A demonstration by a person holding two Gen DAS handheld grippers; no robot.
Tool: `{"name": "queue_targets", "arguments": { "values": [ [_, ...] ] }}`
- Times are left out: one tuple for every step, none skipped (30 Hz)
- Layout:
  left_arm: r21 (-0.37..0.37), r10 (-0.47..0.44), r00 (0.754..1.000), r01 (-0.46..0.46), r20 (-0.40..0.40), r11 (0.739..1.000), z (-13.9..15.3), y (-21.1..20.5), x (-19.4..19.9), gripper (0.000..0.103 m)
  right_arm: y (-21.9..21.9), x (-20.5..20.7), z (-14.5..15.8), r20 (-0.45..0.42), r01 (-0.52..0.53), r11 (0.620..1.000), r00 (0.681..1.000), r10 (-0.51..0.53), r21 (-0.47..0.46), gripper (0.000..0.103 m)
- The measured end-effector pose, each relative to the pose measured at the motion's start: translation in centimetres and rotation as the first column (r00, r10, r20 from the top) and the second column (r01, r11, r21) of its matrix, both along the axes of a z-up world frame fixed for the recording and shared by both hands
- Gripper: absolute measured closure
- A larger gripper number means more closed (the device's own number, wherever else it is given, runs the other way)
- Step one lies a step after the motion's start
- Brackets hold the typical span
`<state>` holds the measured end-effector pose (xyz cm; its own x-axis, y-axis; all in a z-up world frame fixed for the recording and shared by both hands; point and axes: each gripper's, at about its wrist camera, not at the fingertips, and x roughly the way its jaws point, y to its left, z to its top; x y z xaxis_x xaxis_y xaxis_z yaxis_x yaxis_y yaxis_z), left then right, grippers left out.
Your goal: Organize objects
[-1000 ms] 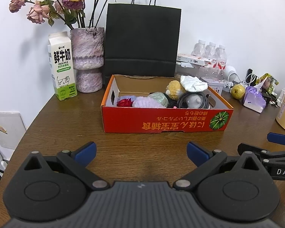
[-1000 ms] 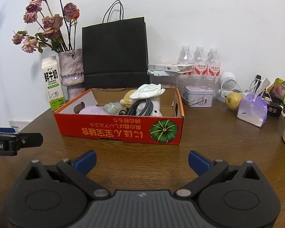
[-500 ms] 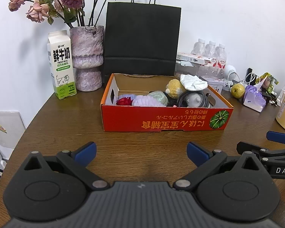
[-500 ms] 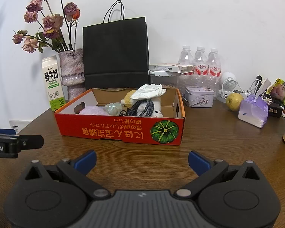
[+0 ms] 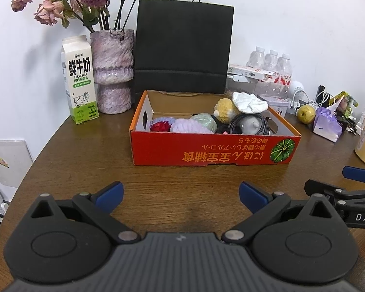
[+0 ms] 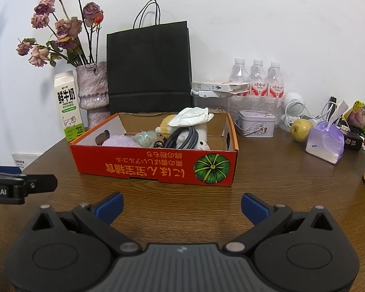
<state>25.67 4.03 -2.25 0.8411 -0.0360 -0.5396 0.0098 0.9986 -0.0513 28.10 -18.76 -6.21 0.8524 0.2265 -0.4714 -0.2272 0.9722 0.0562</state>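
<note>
Barely anything has shifted since a second ago: both grippers sit a touch nearer the box, and the milk carton (image 5: 79, 80) and vase (image 5: 112, 70) appear slightly further right in the left view. The left gripper (image 5: 181, 194) hovers over the wooden table (image 5: 85, 165) with its blue-tipped fingers (image 5: 109, 194) spread wide and nothing between them; the right gripper (image 6: 181, 205) does the same, also empty.

Only the right view shows the decorated tin (image 6: 255, 123) behind the box's right end, and the plush toy's white face. Only the left view shows the red item (image 5: 160, 126) near the box's left wall.

Ahead of both grippers, well apart from them, stands the red cardboard box (image 5: 215, 154). It holds a lilac knitted piece (image 5: 188, 126), a pale green object (image 5: 204, 120), a yellow plush (image 5: 225, 108) topped by a crumpled white cloth (image 5: 249, 102), and a coiled dark cable (image 5: 249, 124). A black paper bag (image 5: 183, 46) stands behind the box.
</note>
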Motion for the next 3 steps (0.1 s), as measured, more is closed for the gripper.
{"name": "queue_targets", "arguments": {
  "values": [
    [-0.002, 0.000, 1.000, 0.000, -0.004, 1.000, -0.05, 0.03, 0.03, 0.000, 0.01, 0.00, 0.01, 0.000, 0.000, 1.000, 1.000, 0.000, 0.000, 0.000],
    [-0.002, -0.001, 1.000, 0.001, -0.005, 1.000, -0.10, 0.02, 0.04, 0.000, 0.01, 0.00, 0.00, 0.000, 0.000, 1.000, 1.000, 0.000, 0.000, 0.000],
    [0.000, -0.002, 1.000, 0.002, -0.006, 1.000, -0.11, 0.00, 0.02, 0.000, 0.01, 0.00, 0.00, 0.000, 0.000, 1.000, 1.000, 0.000, 0.000, 0.000]
  ]
}}
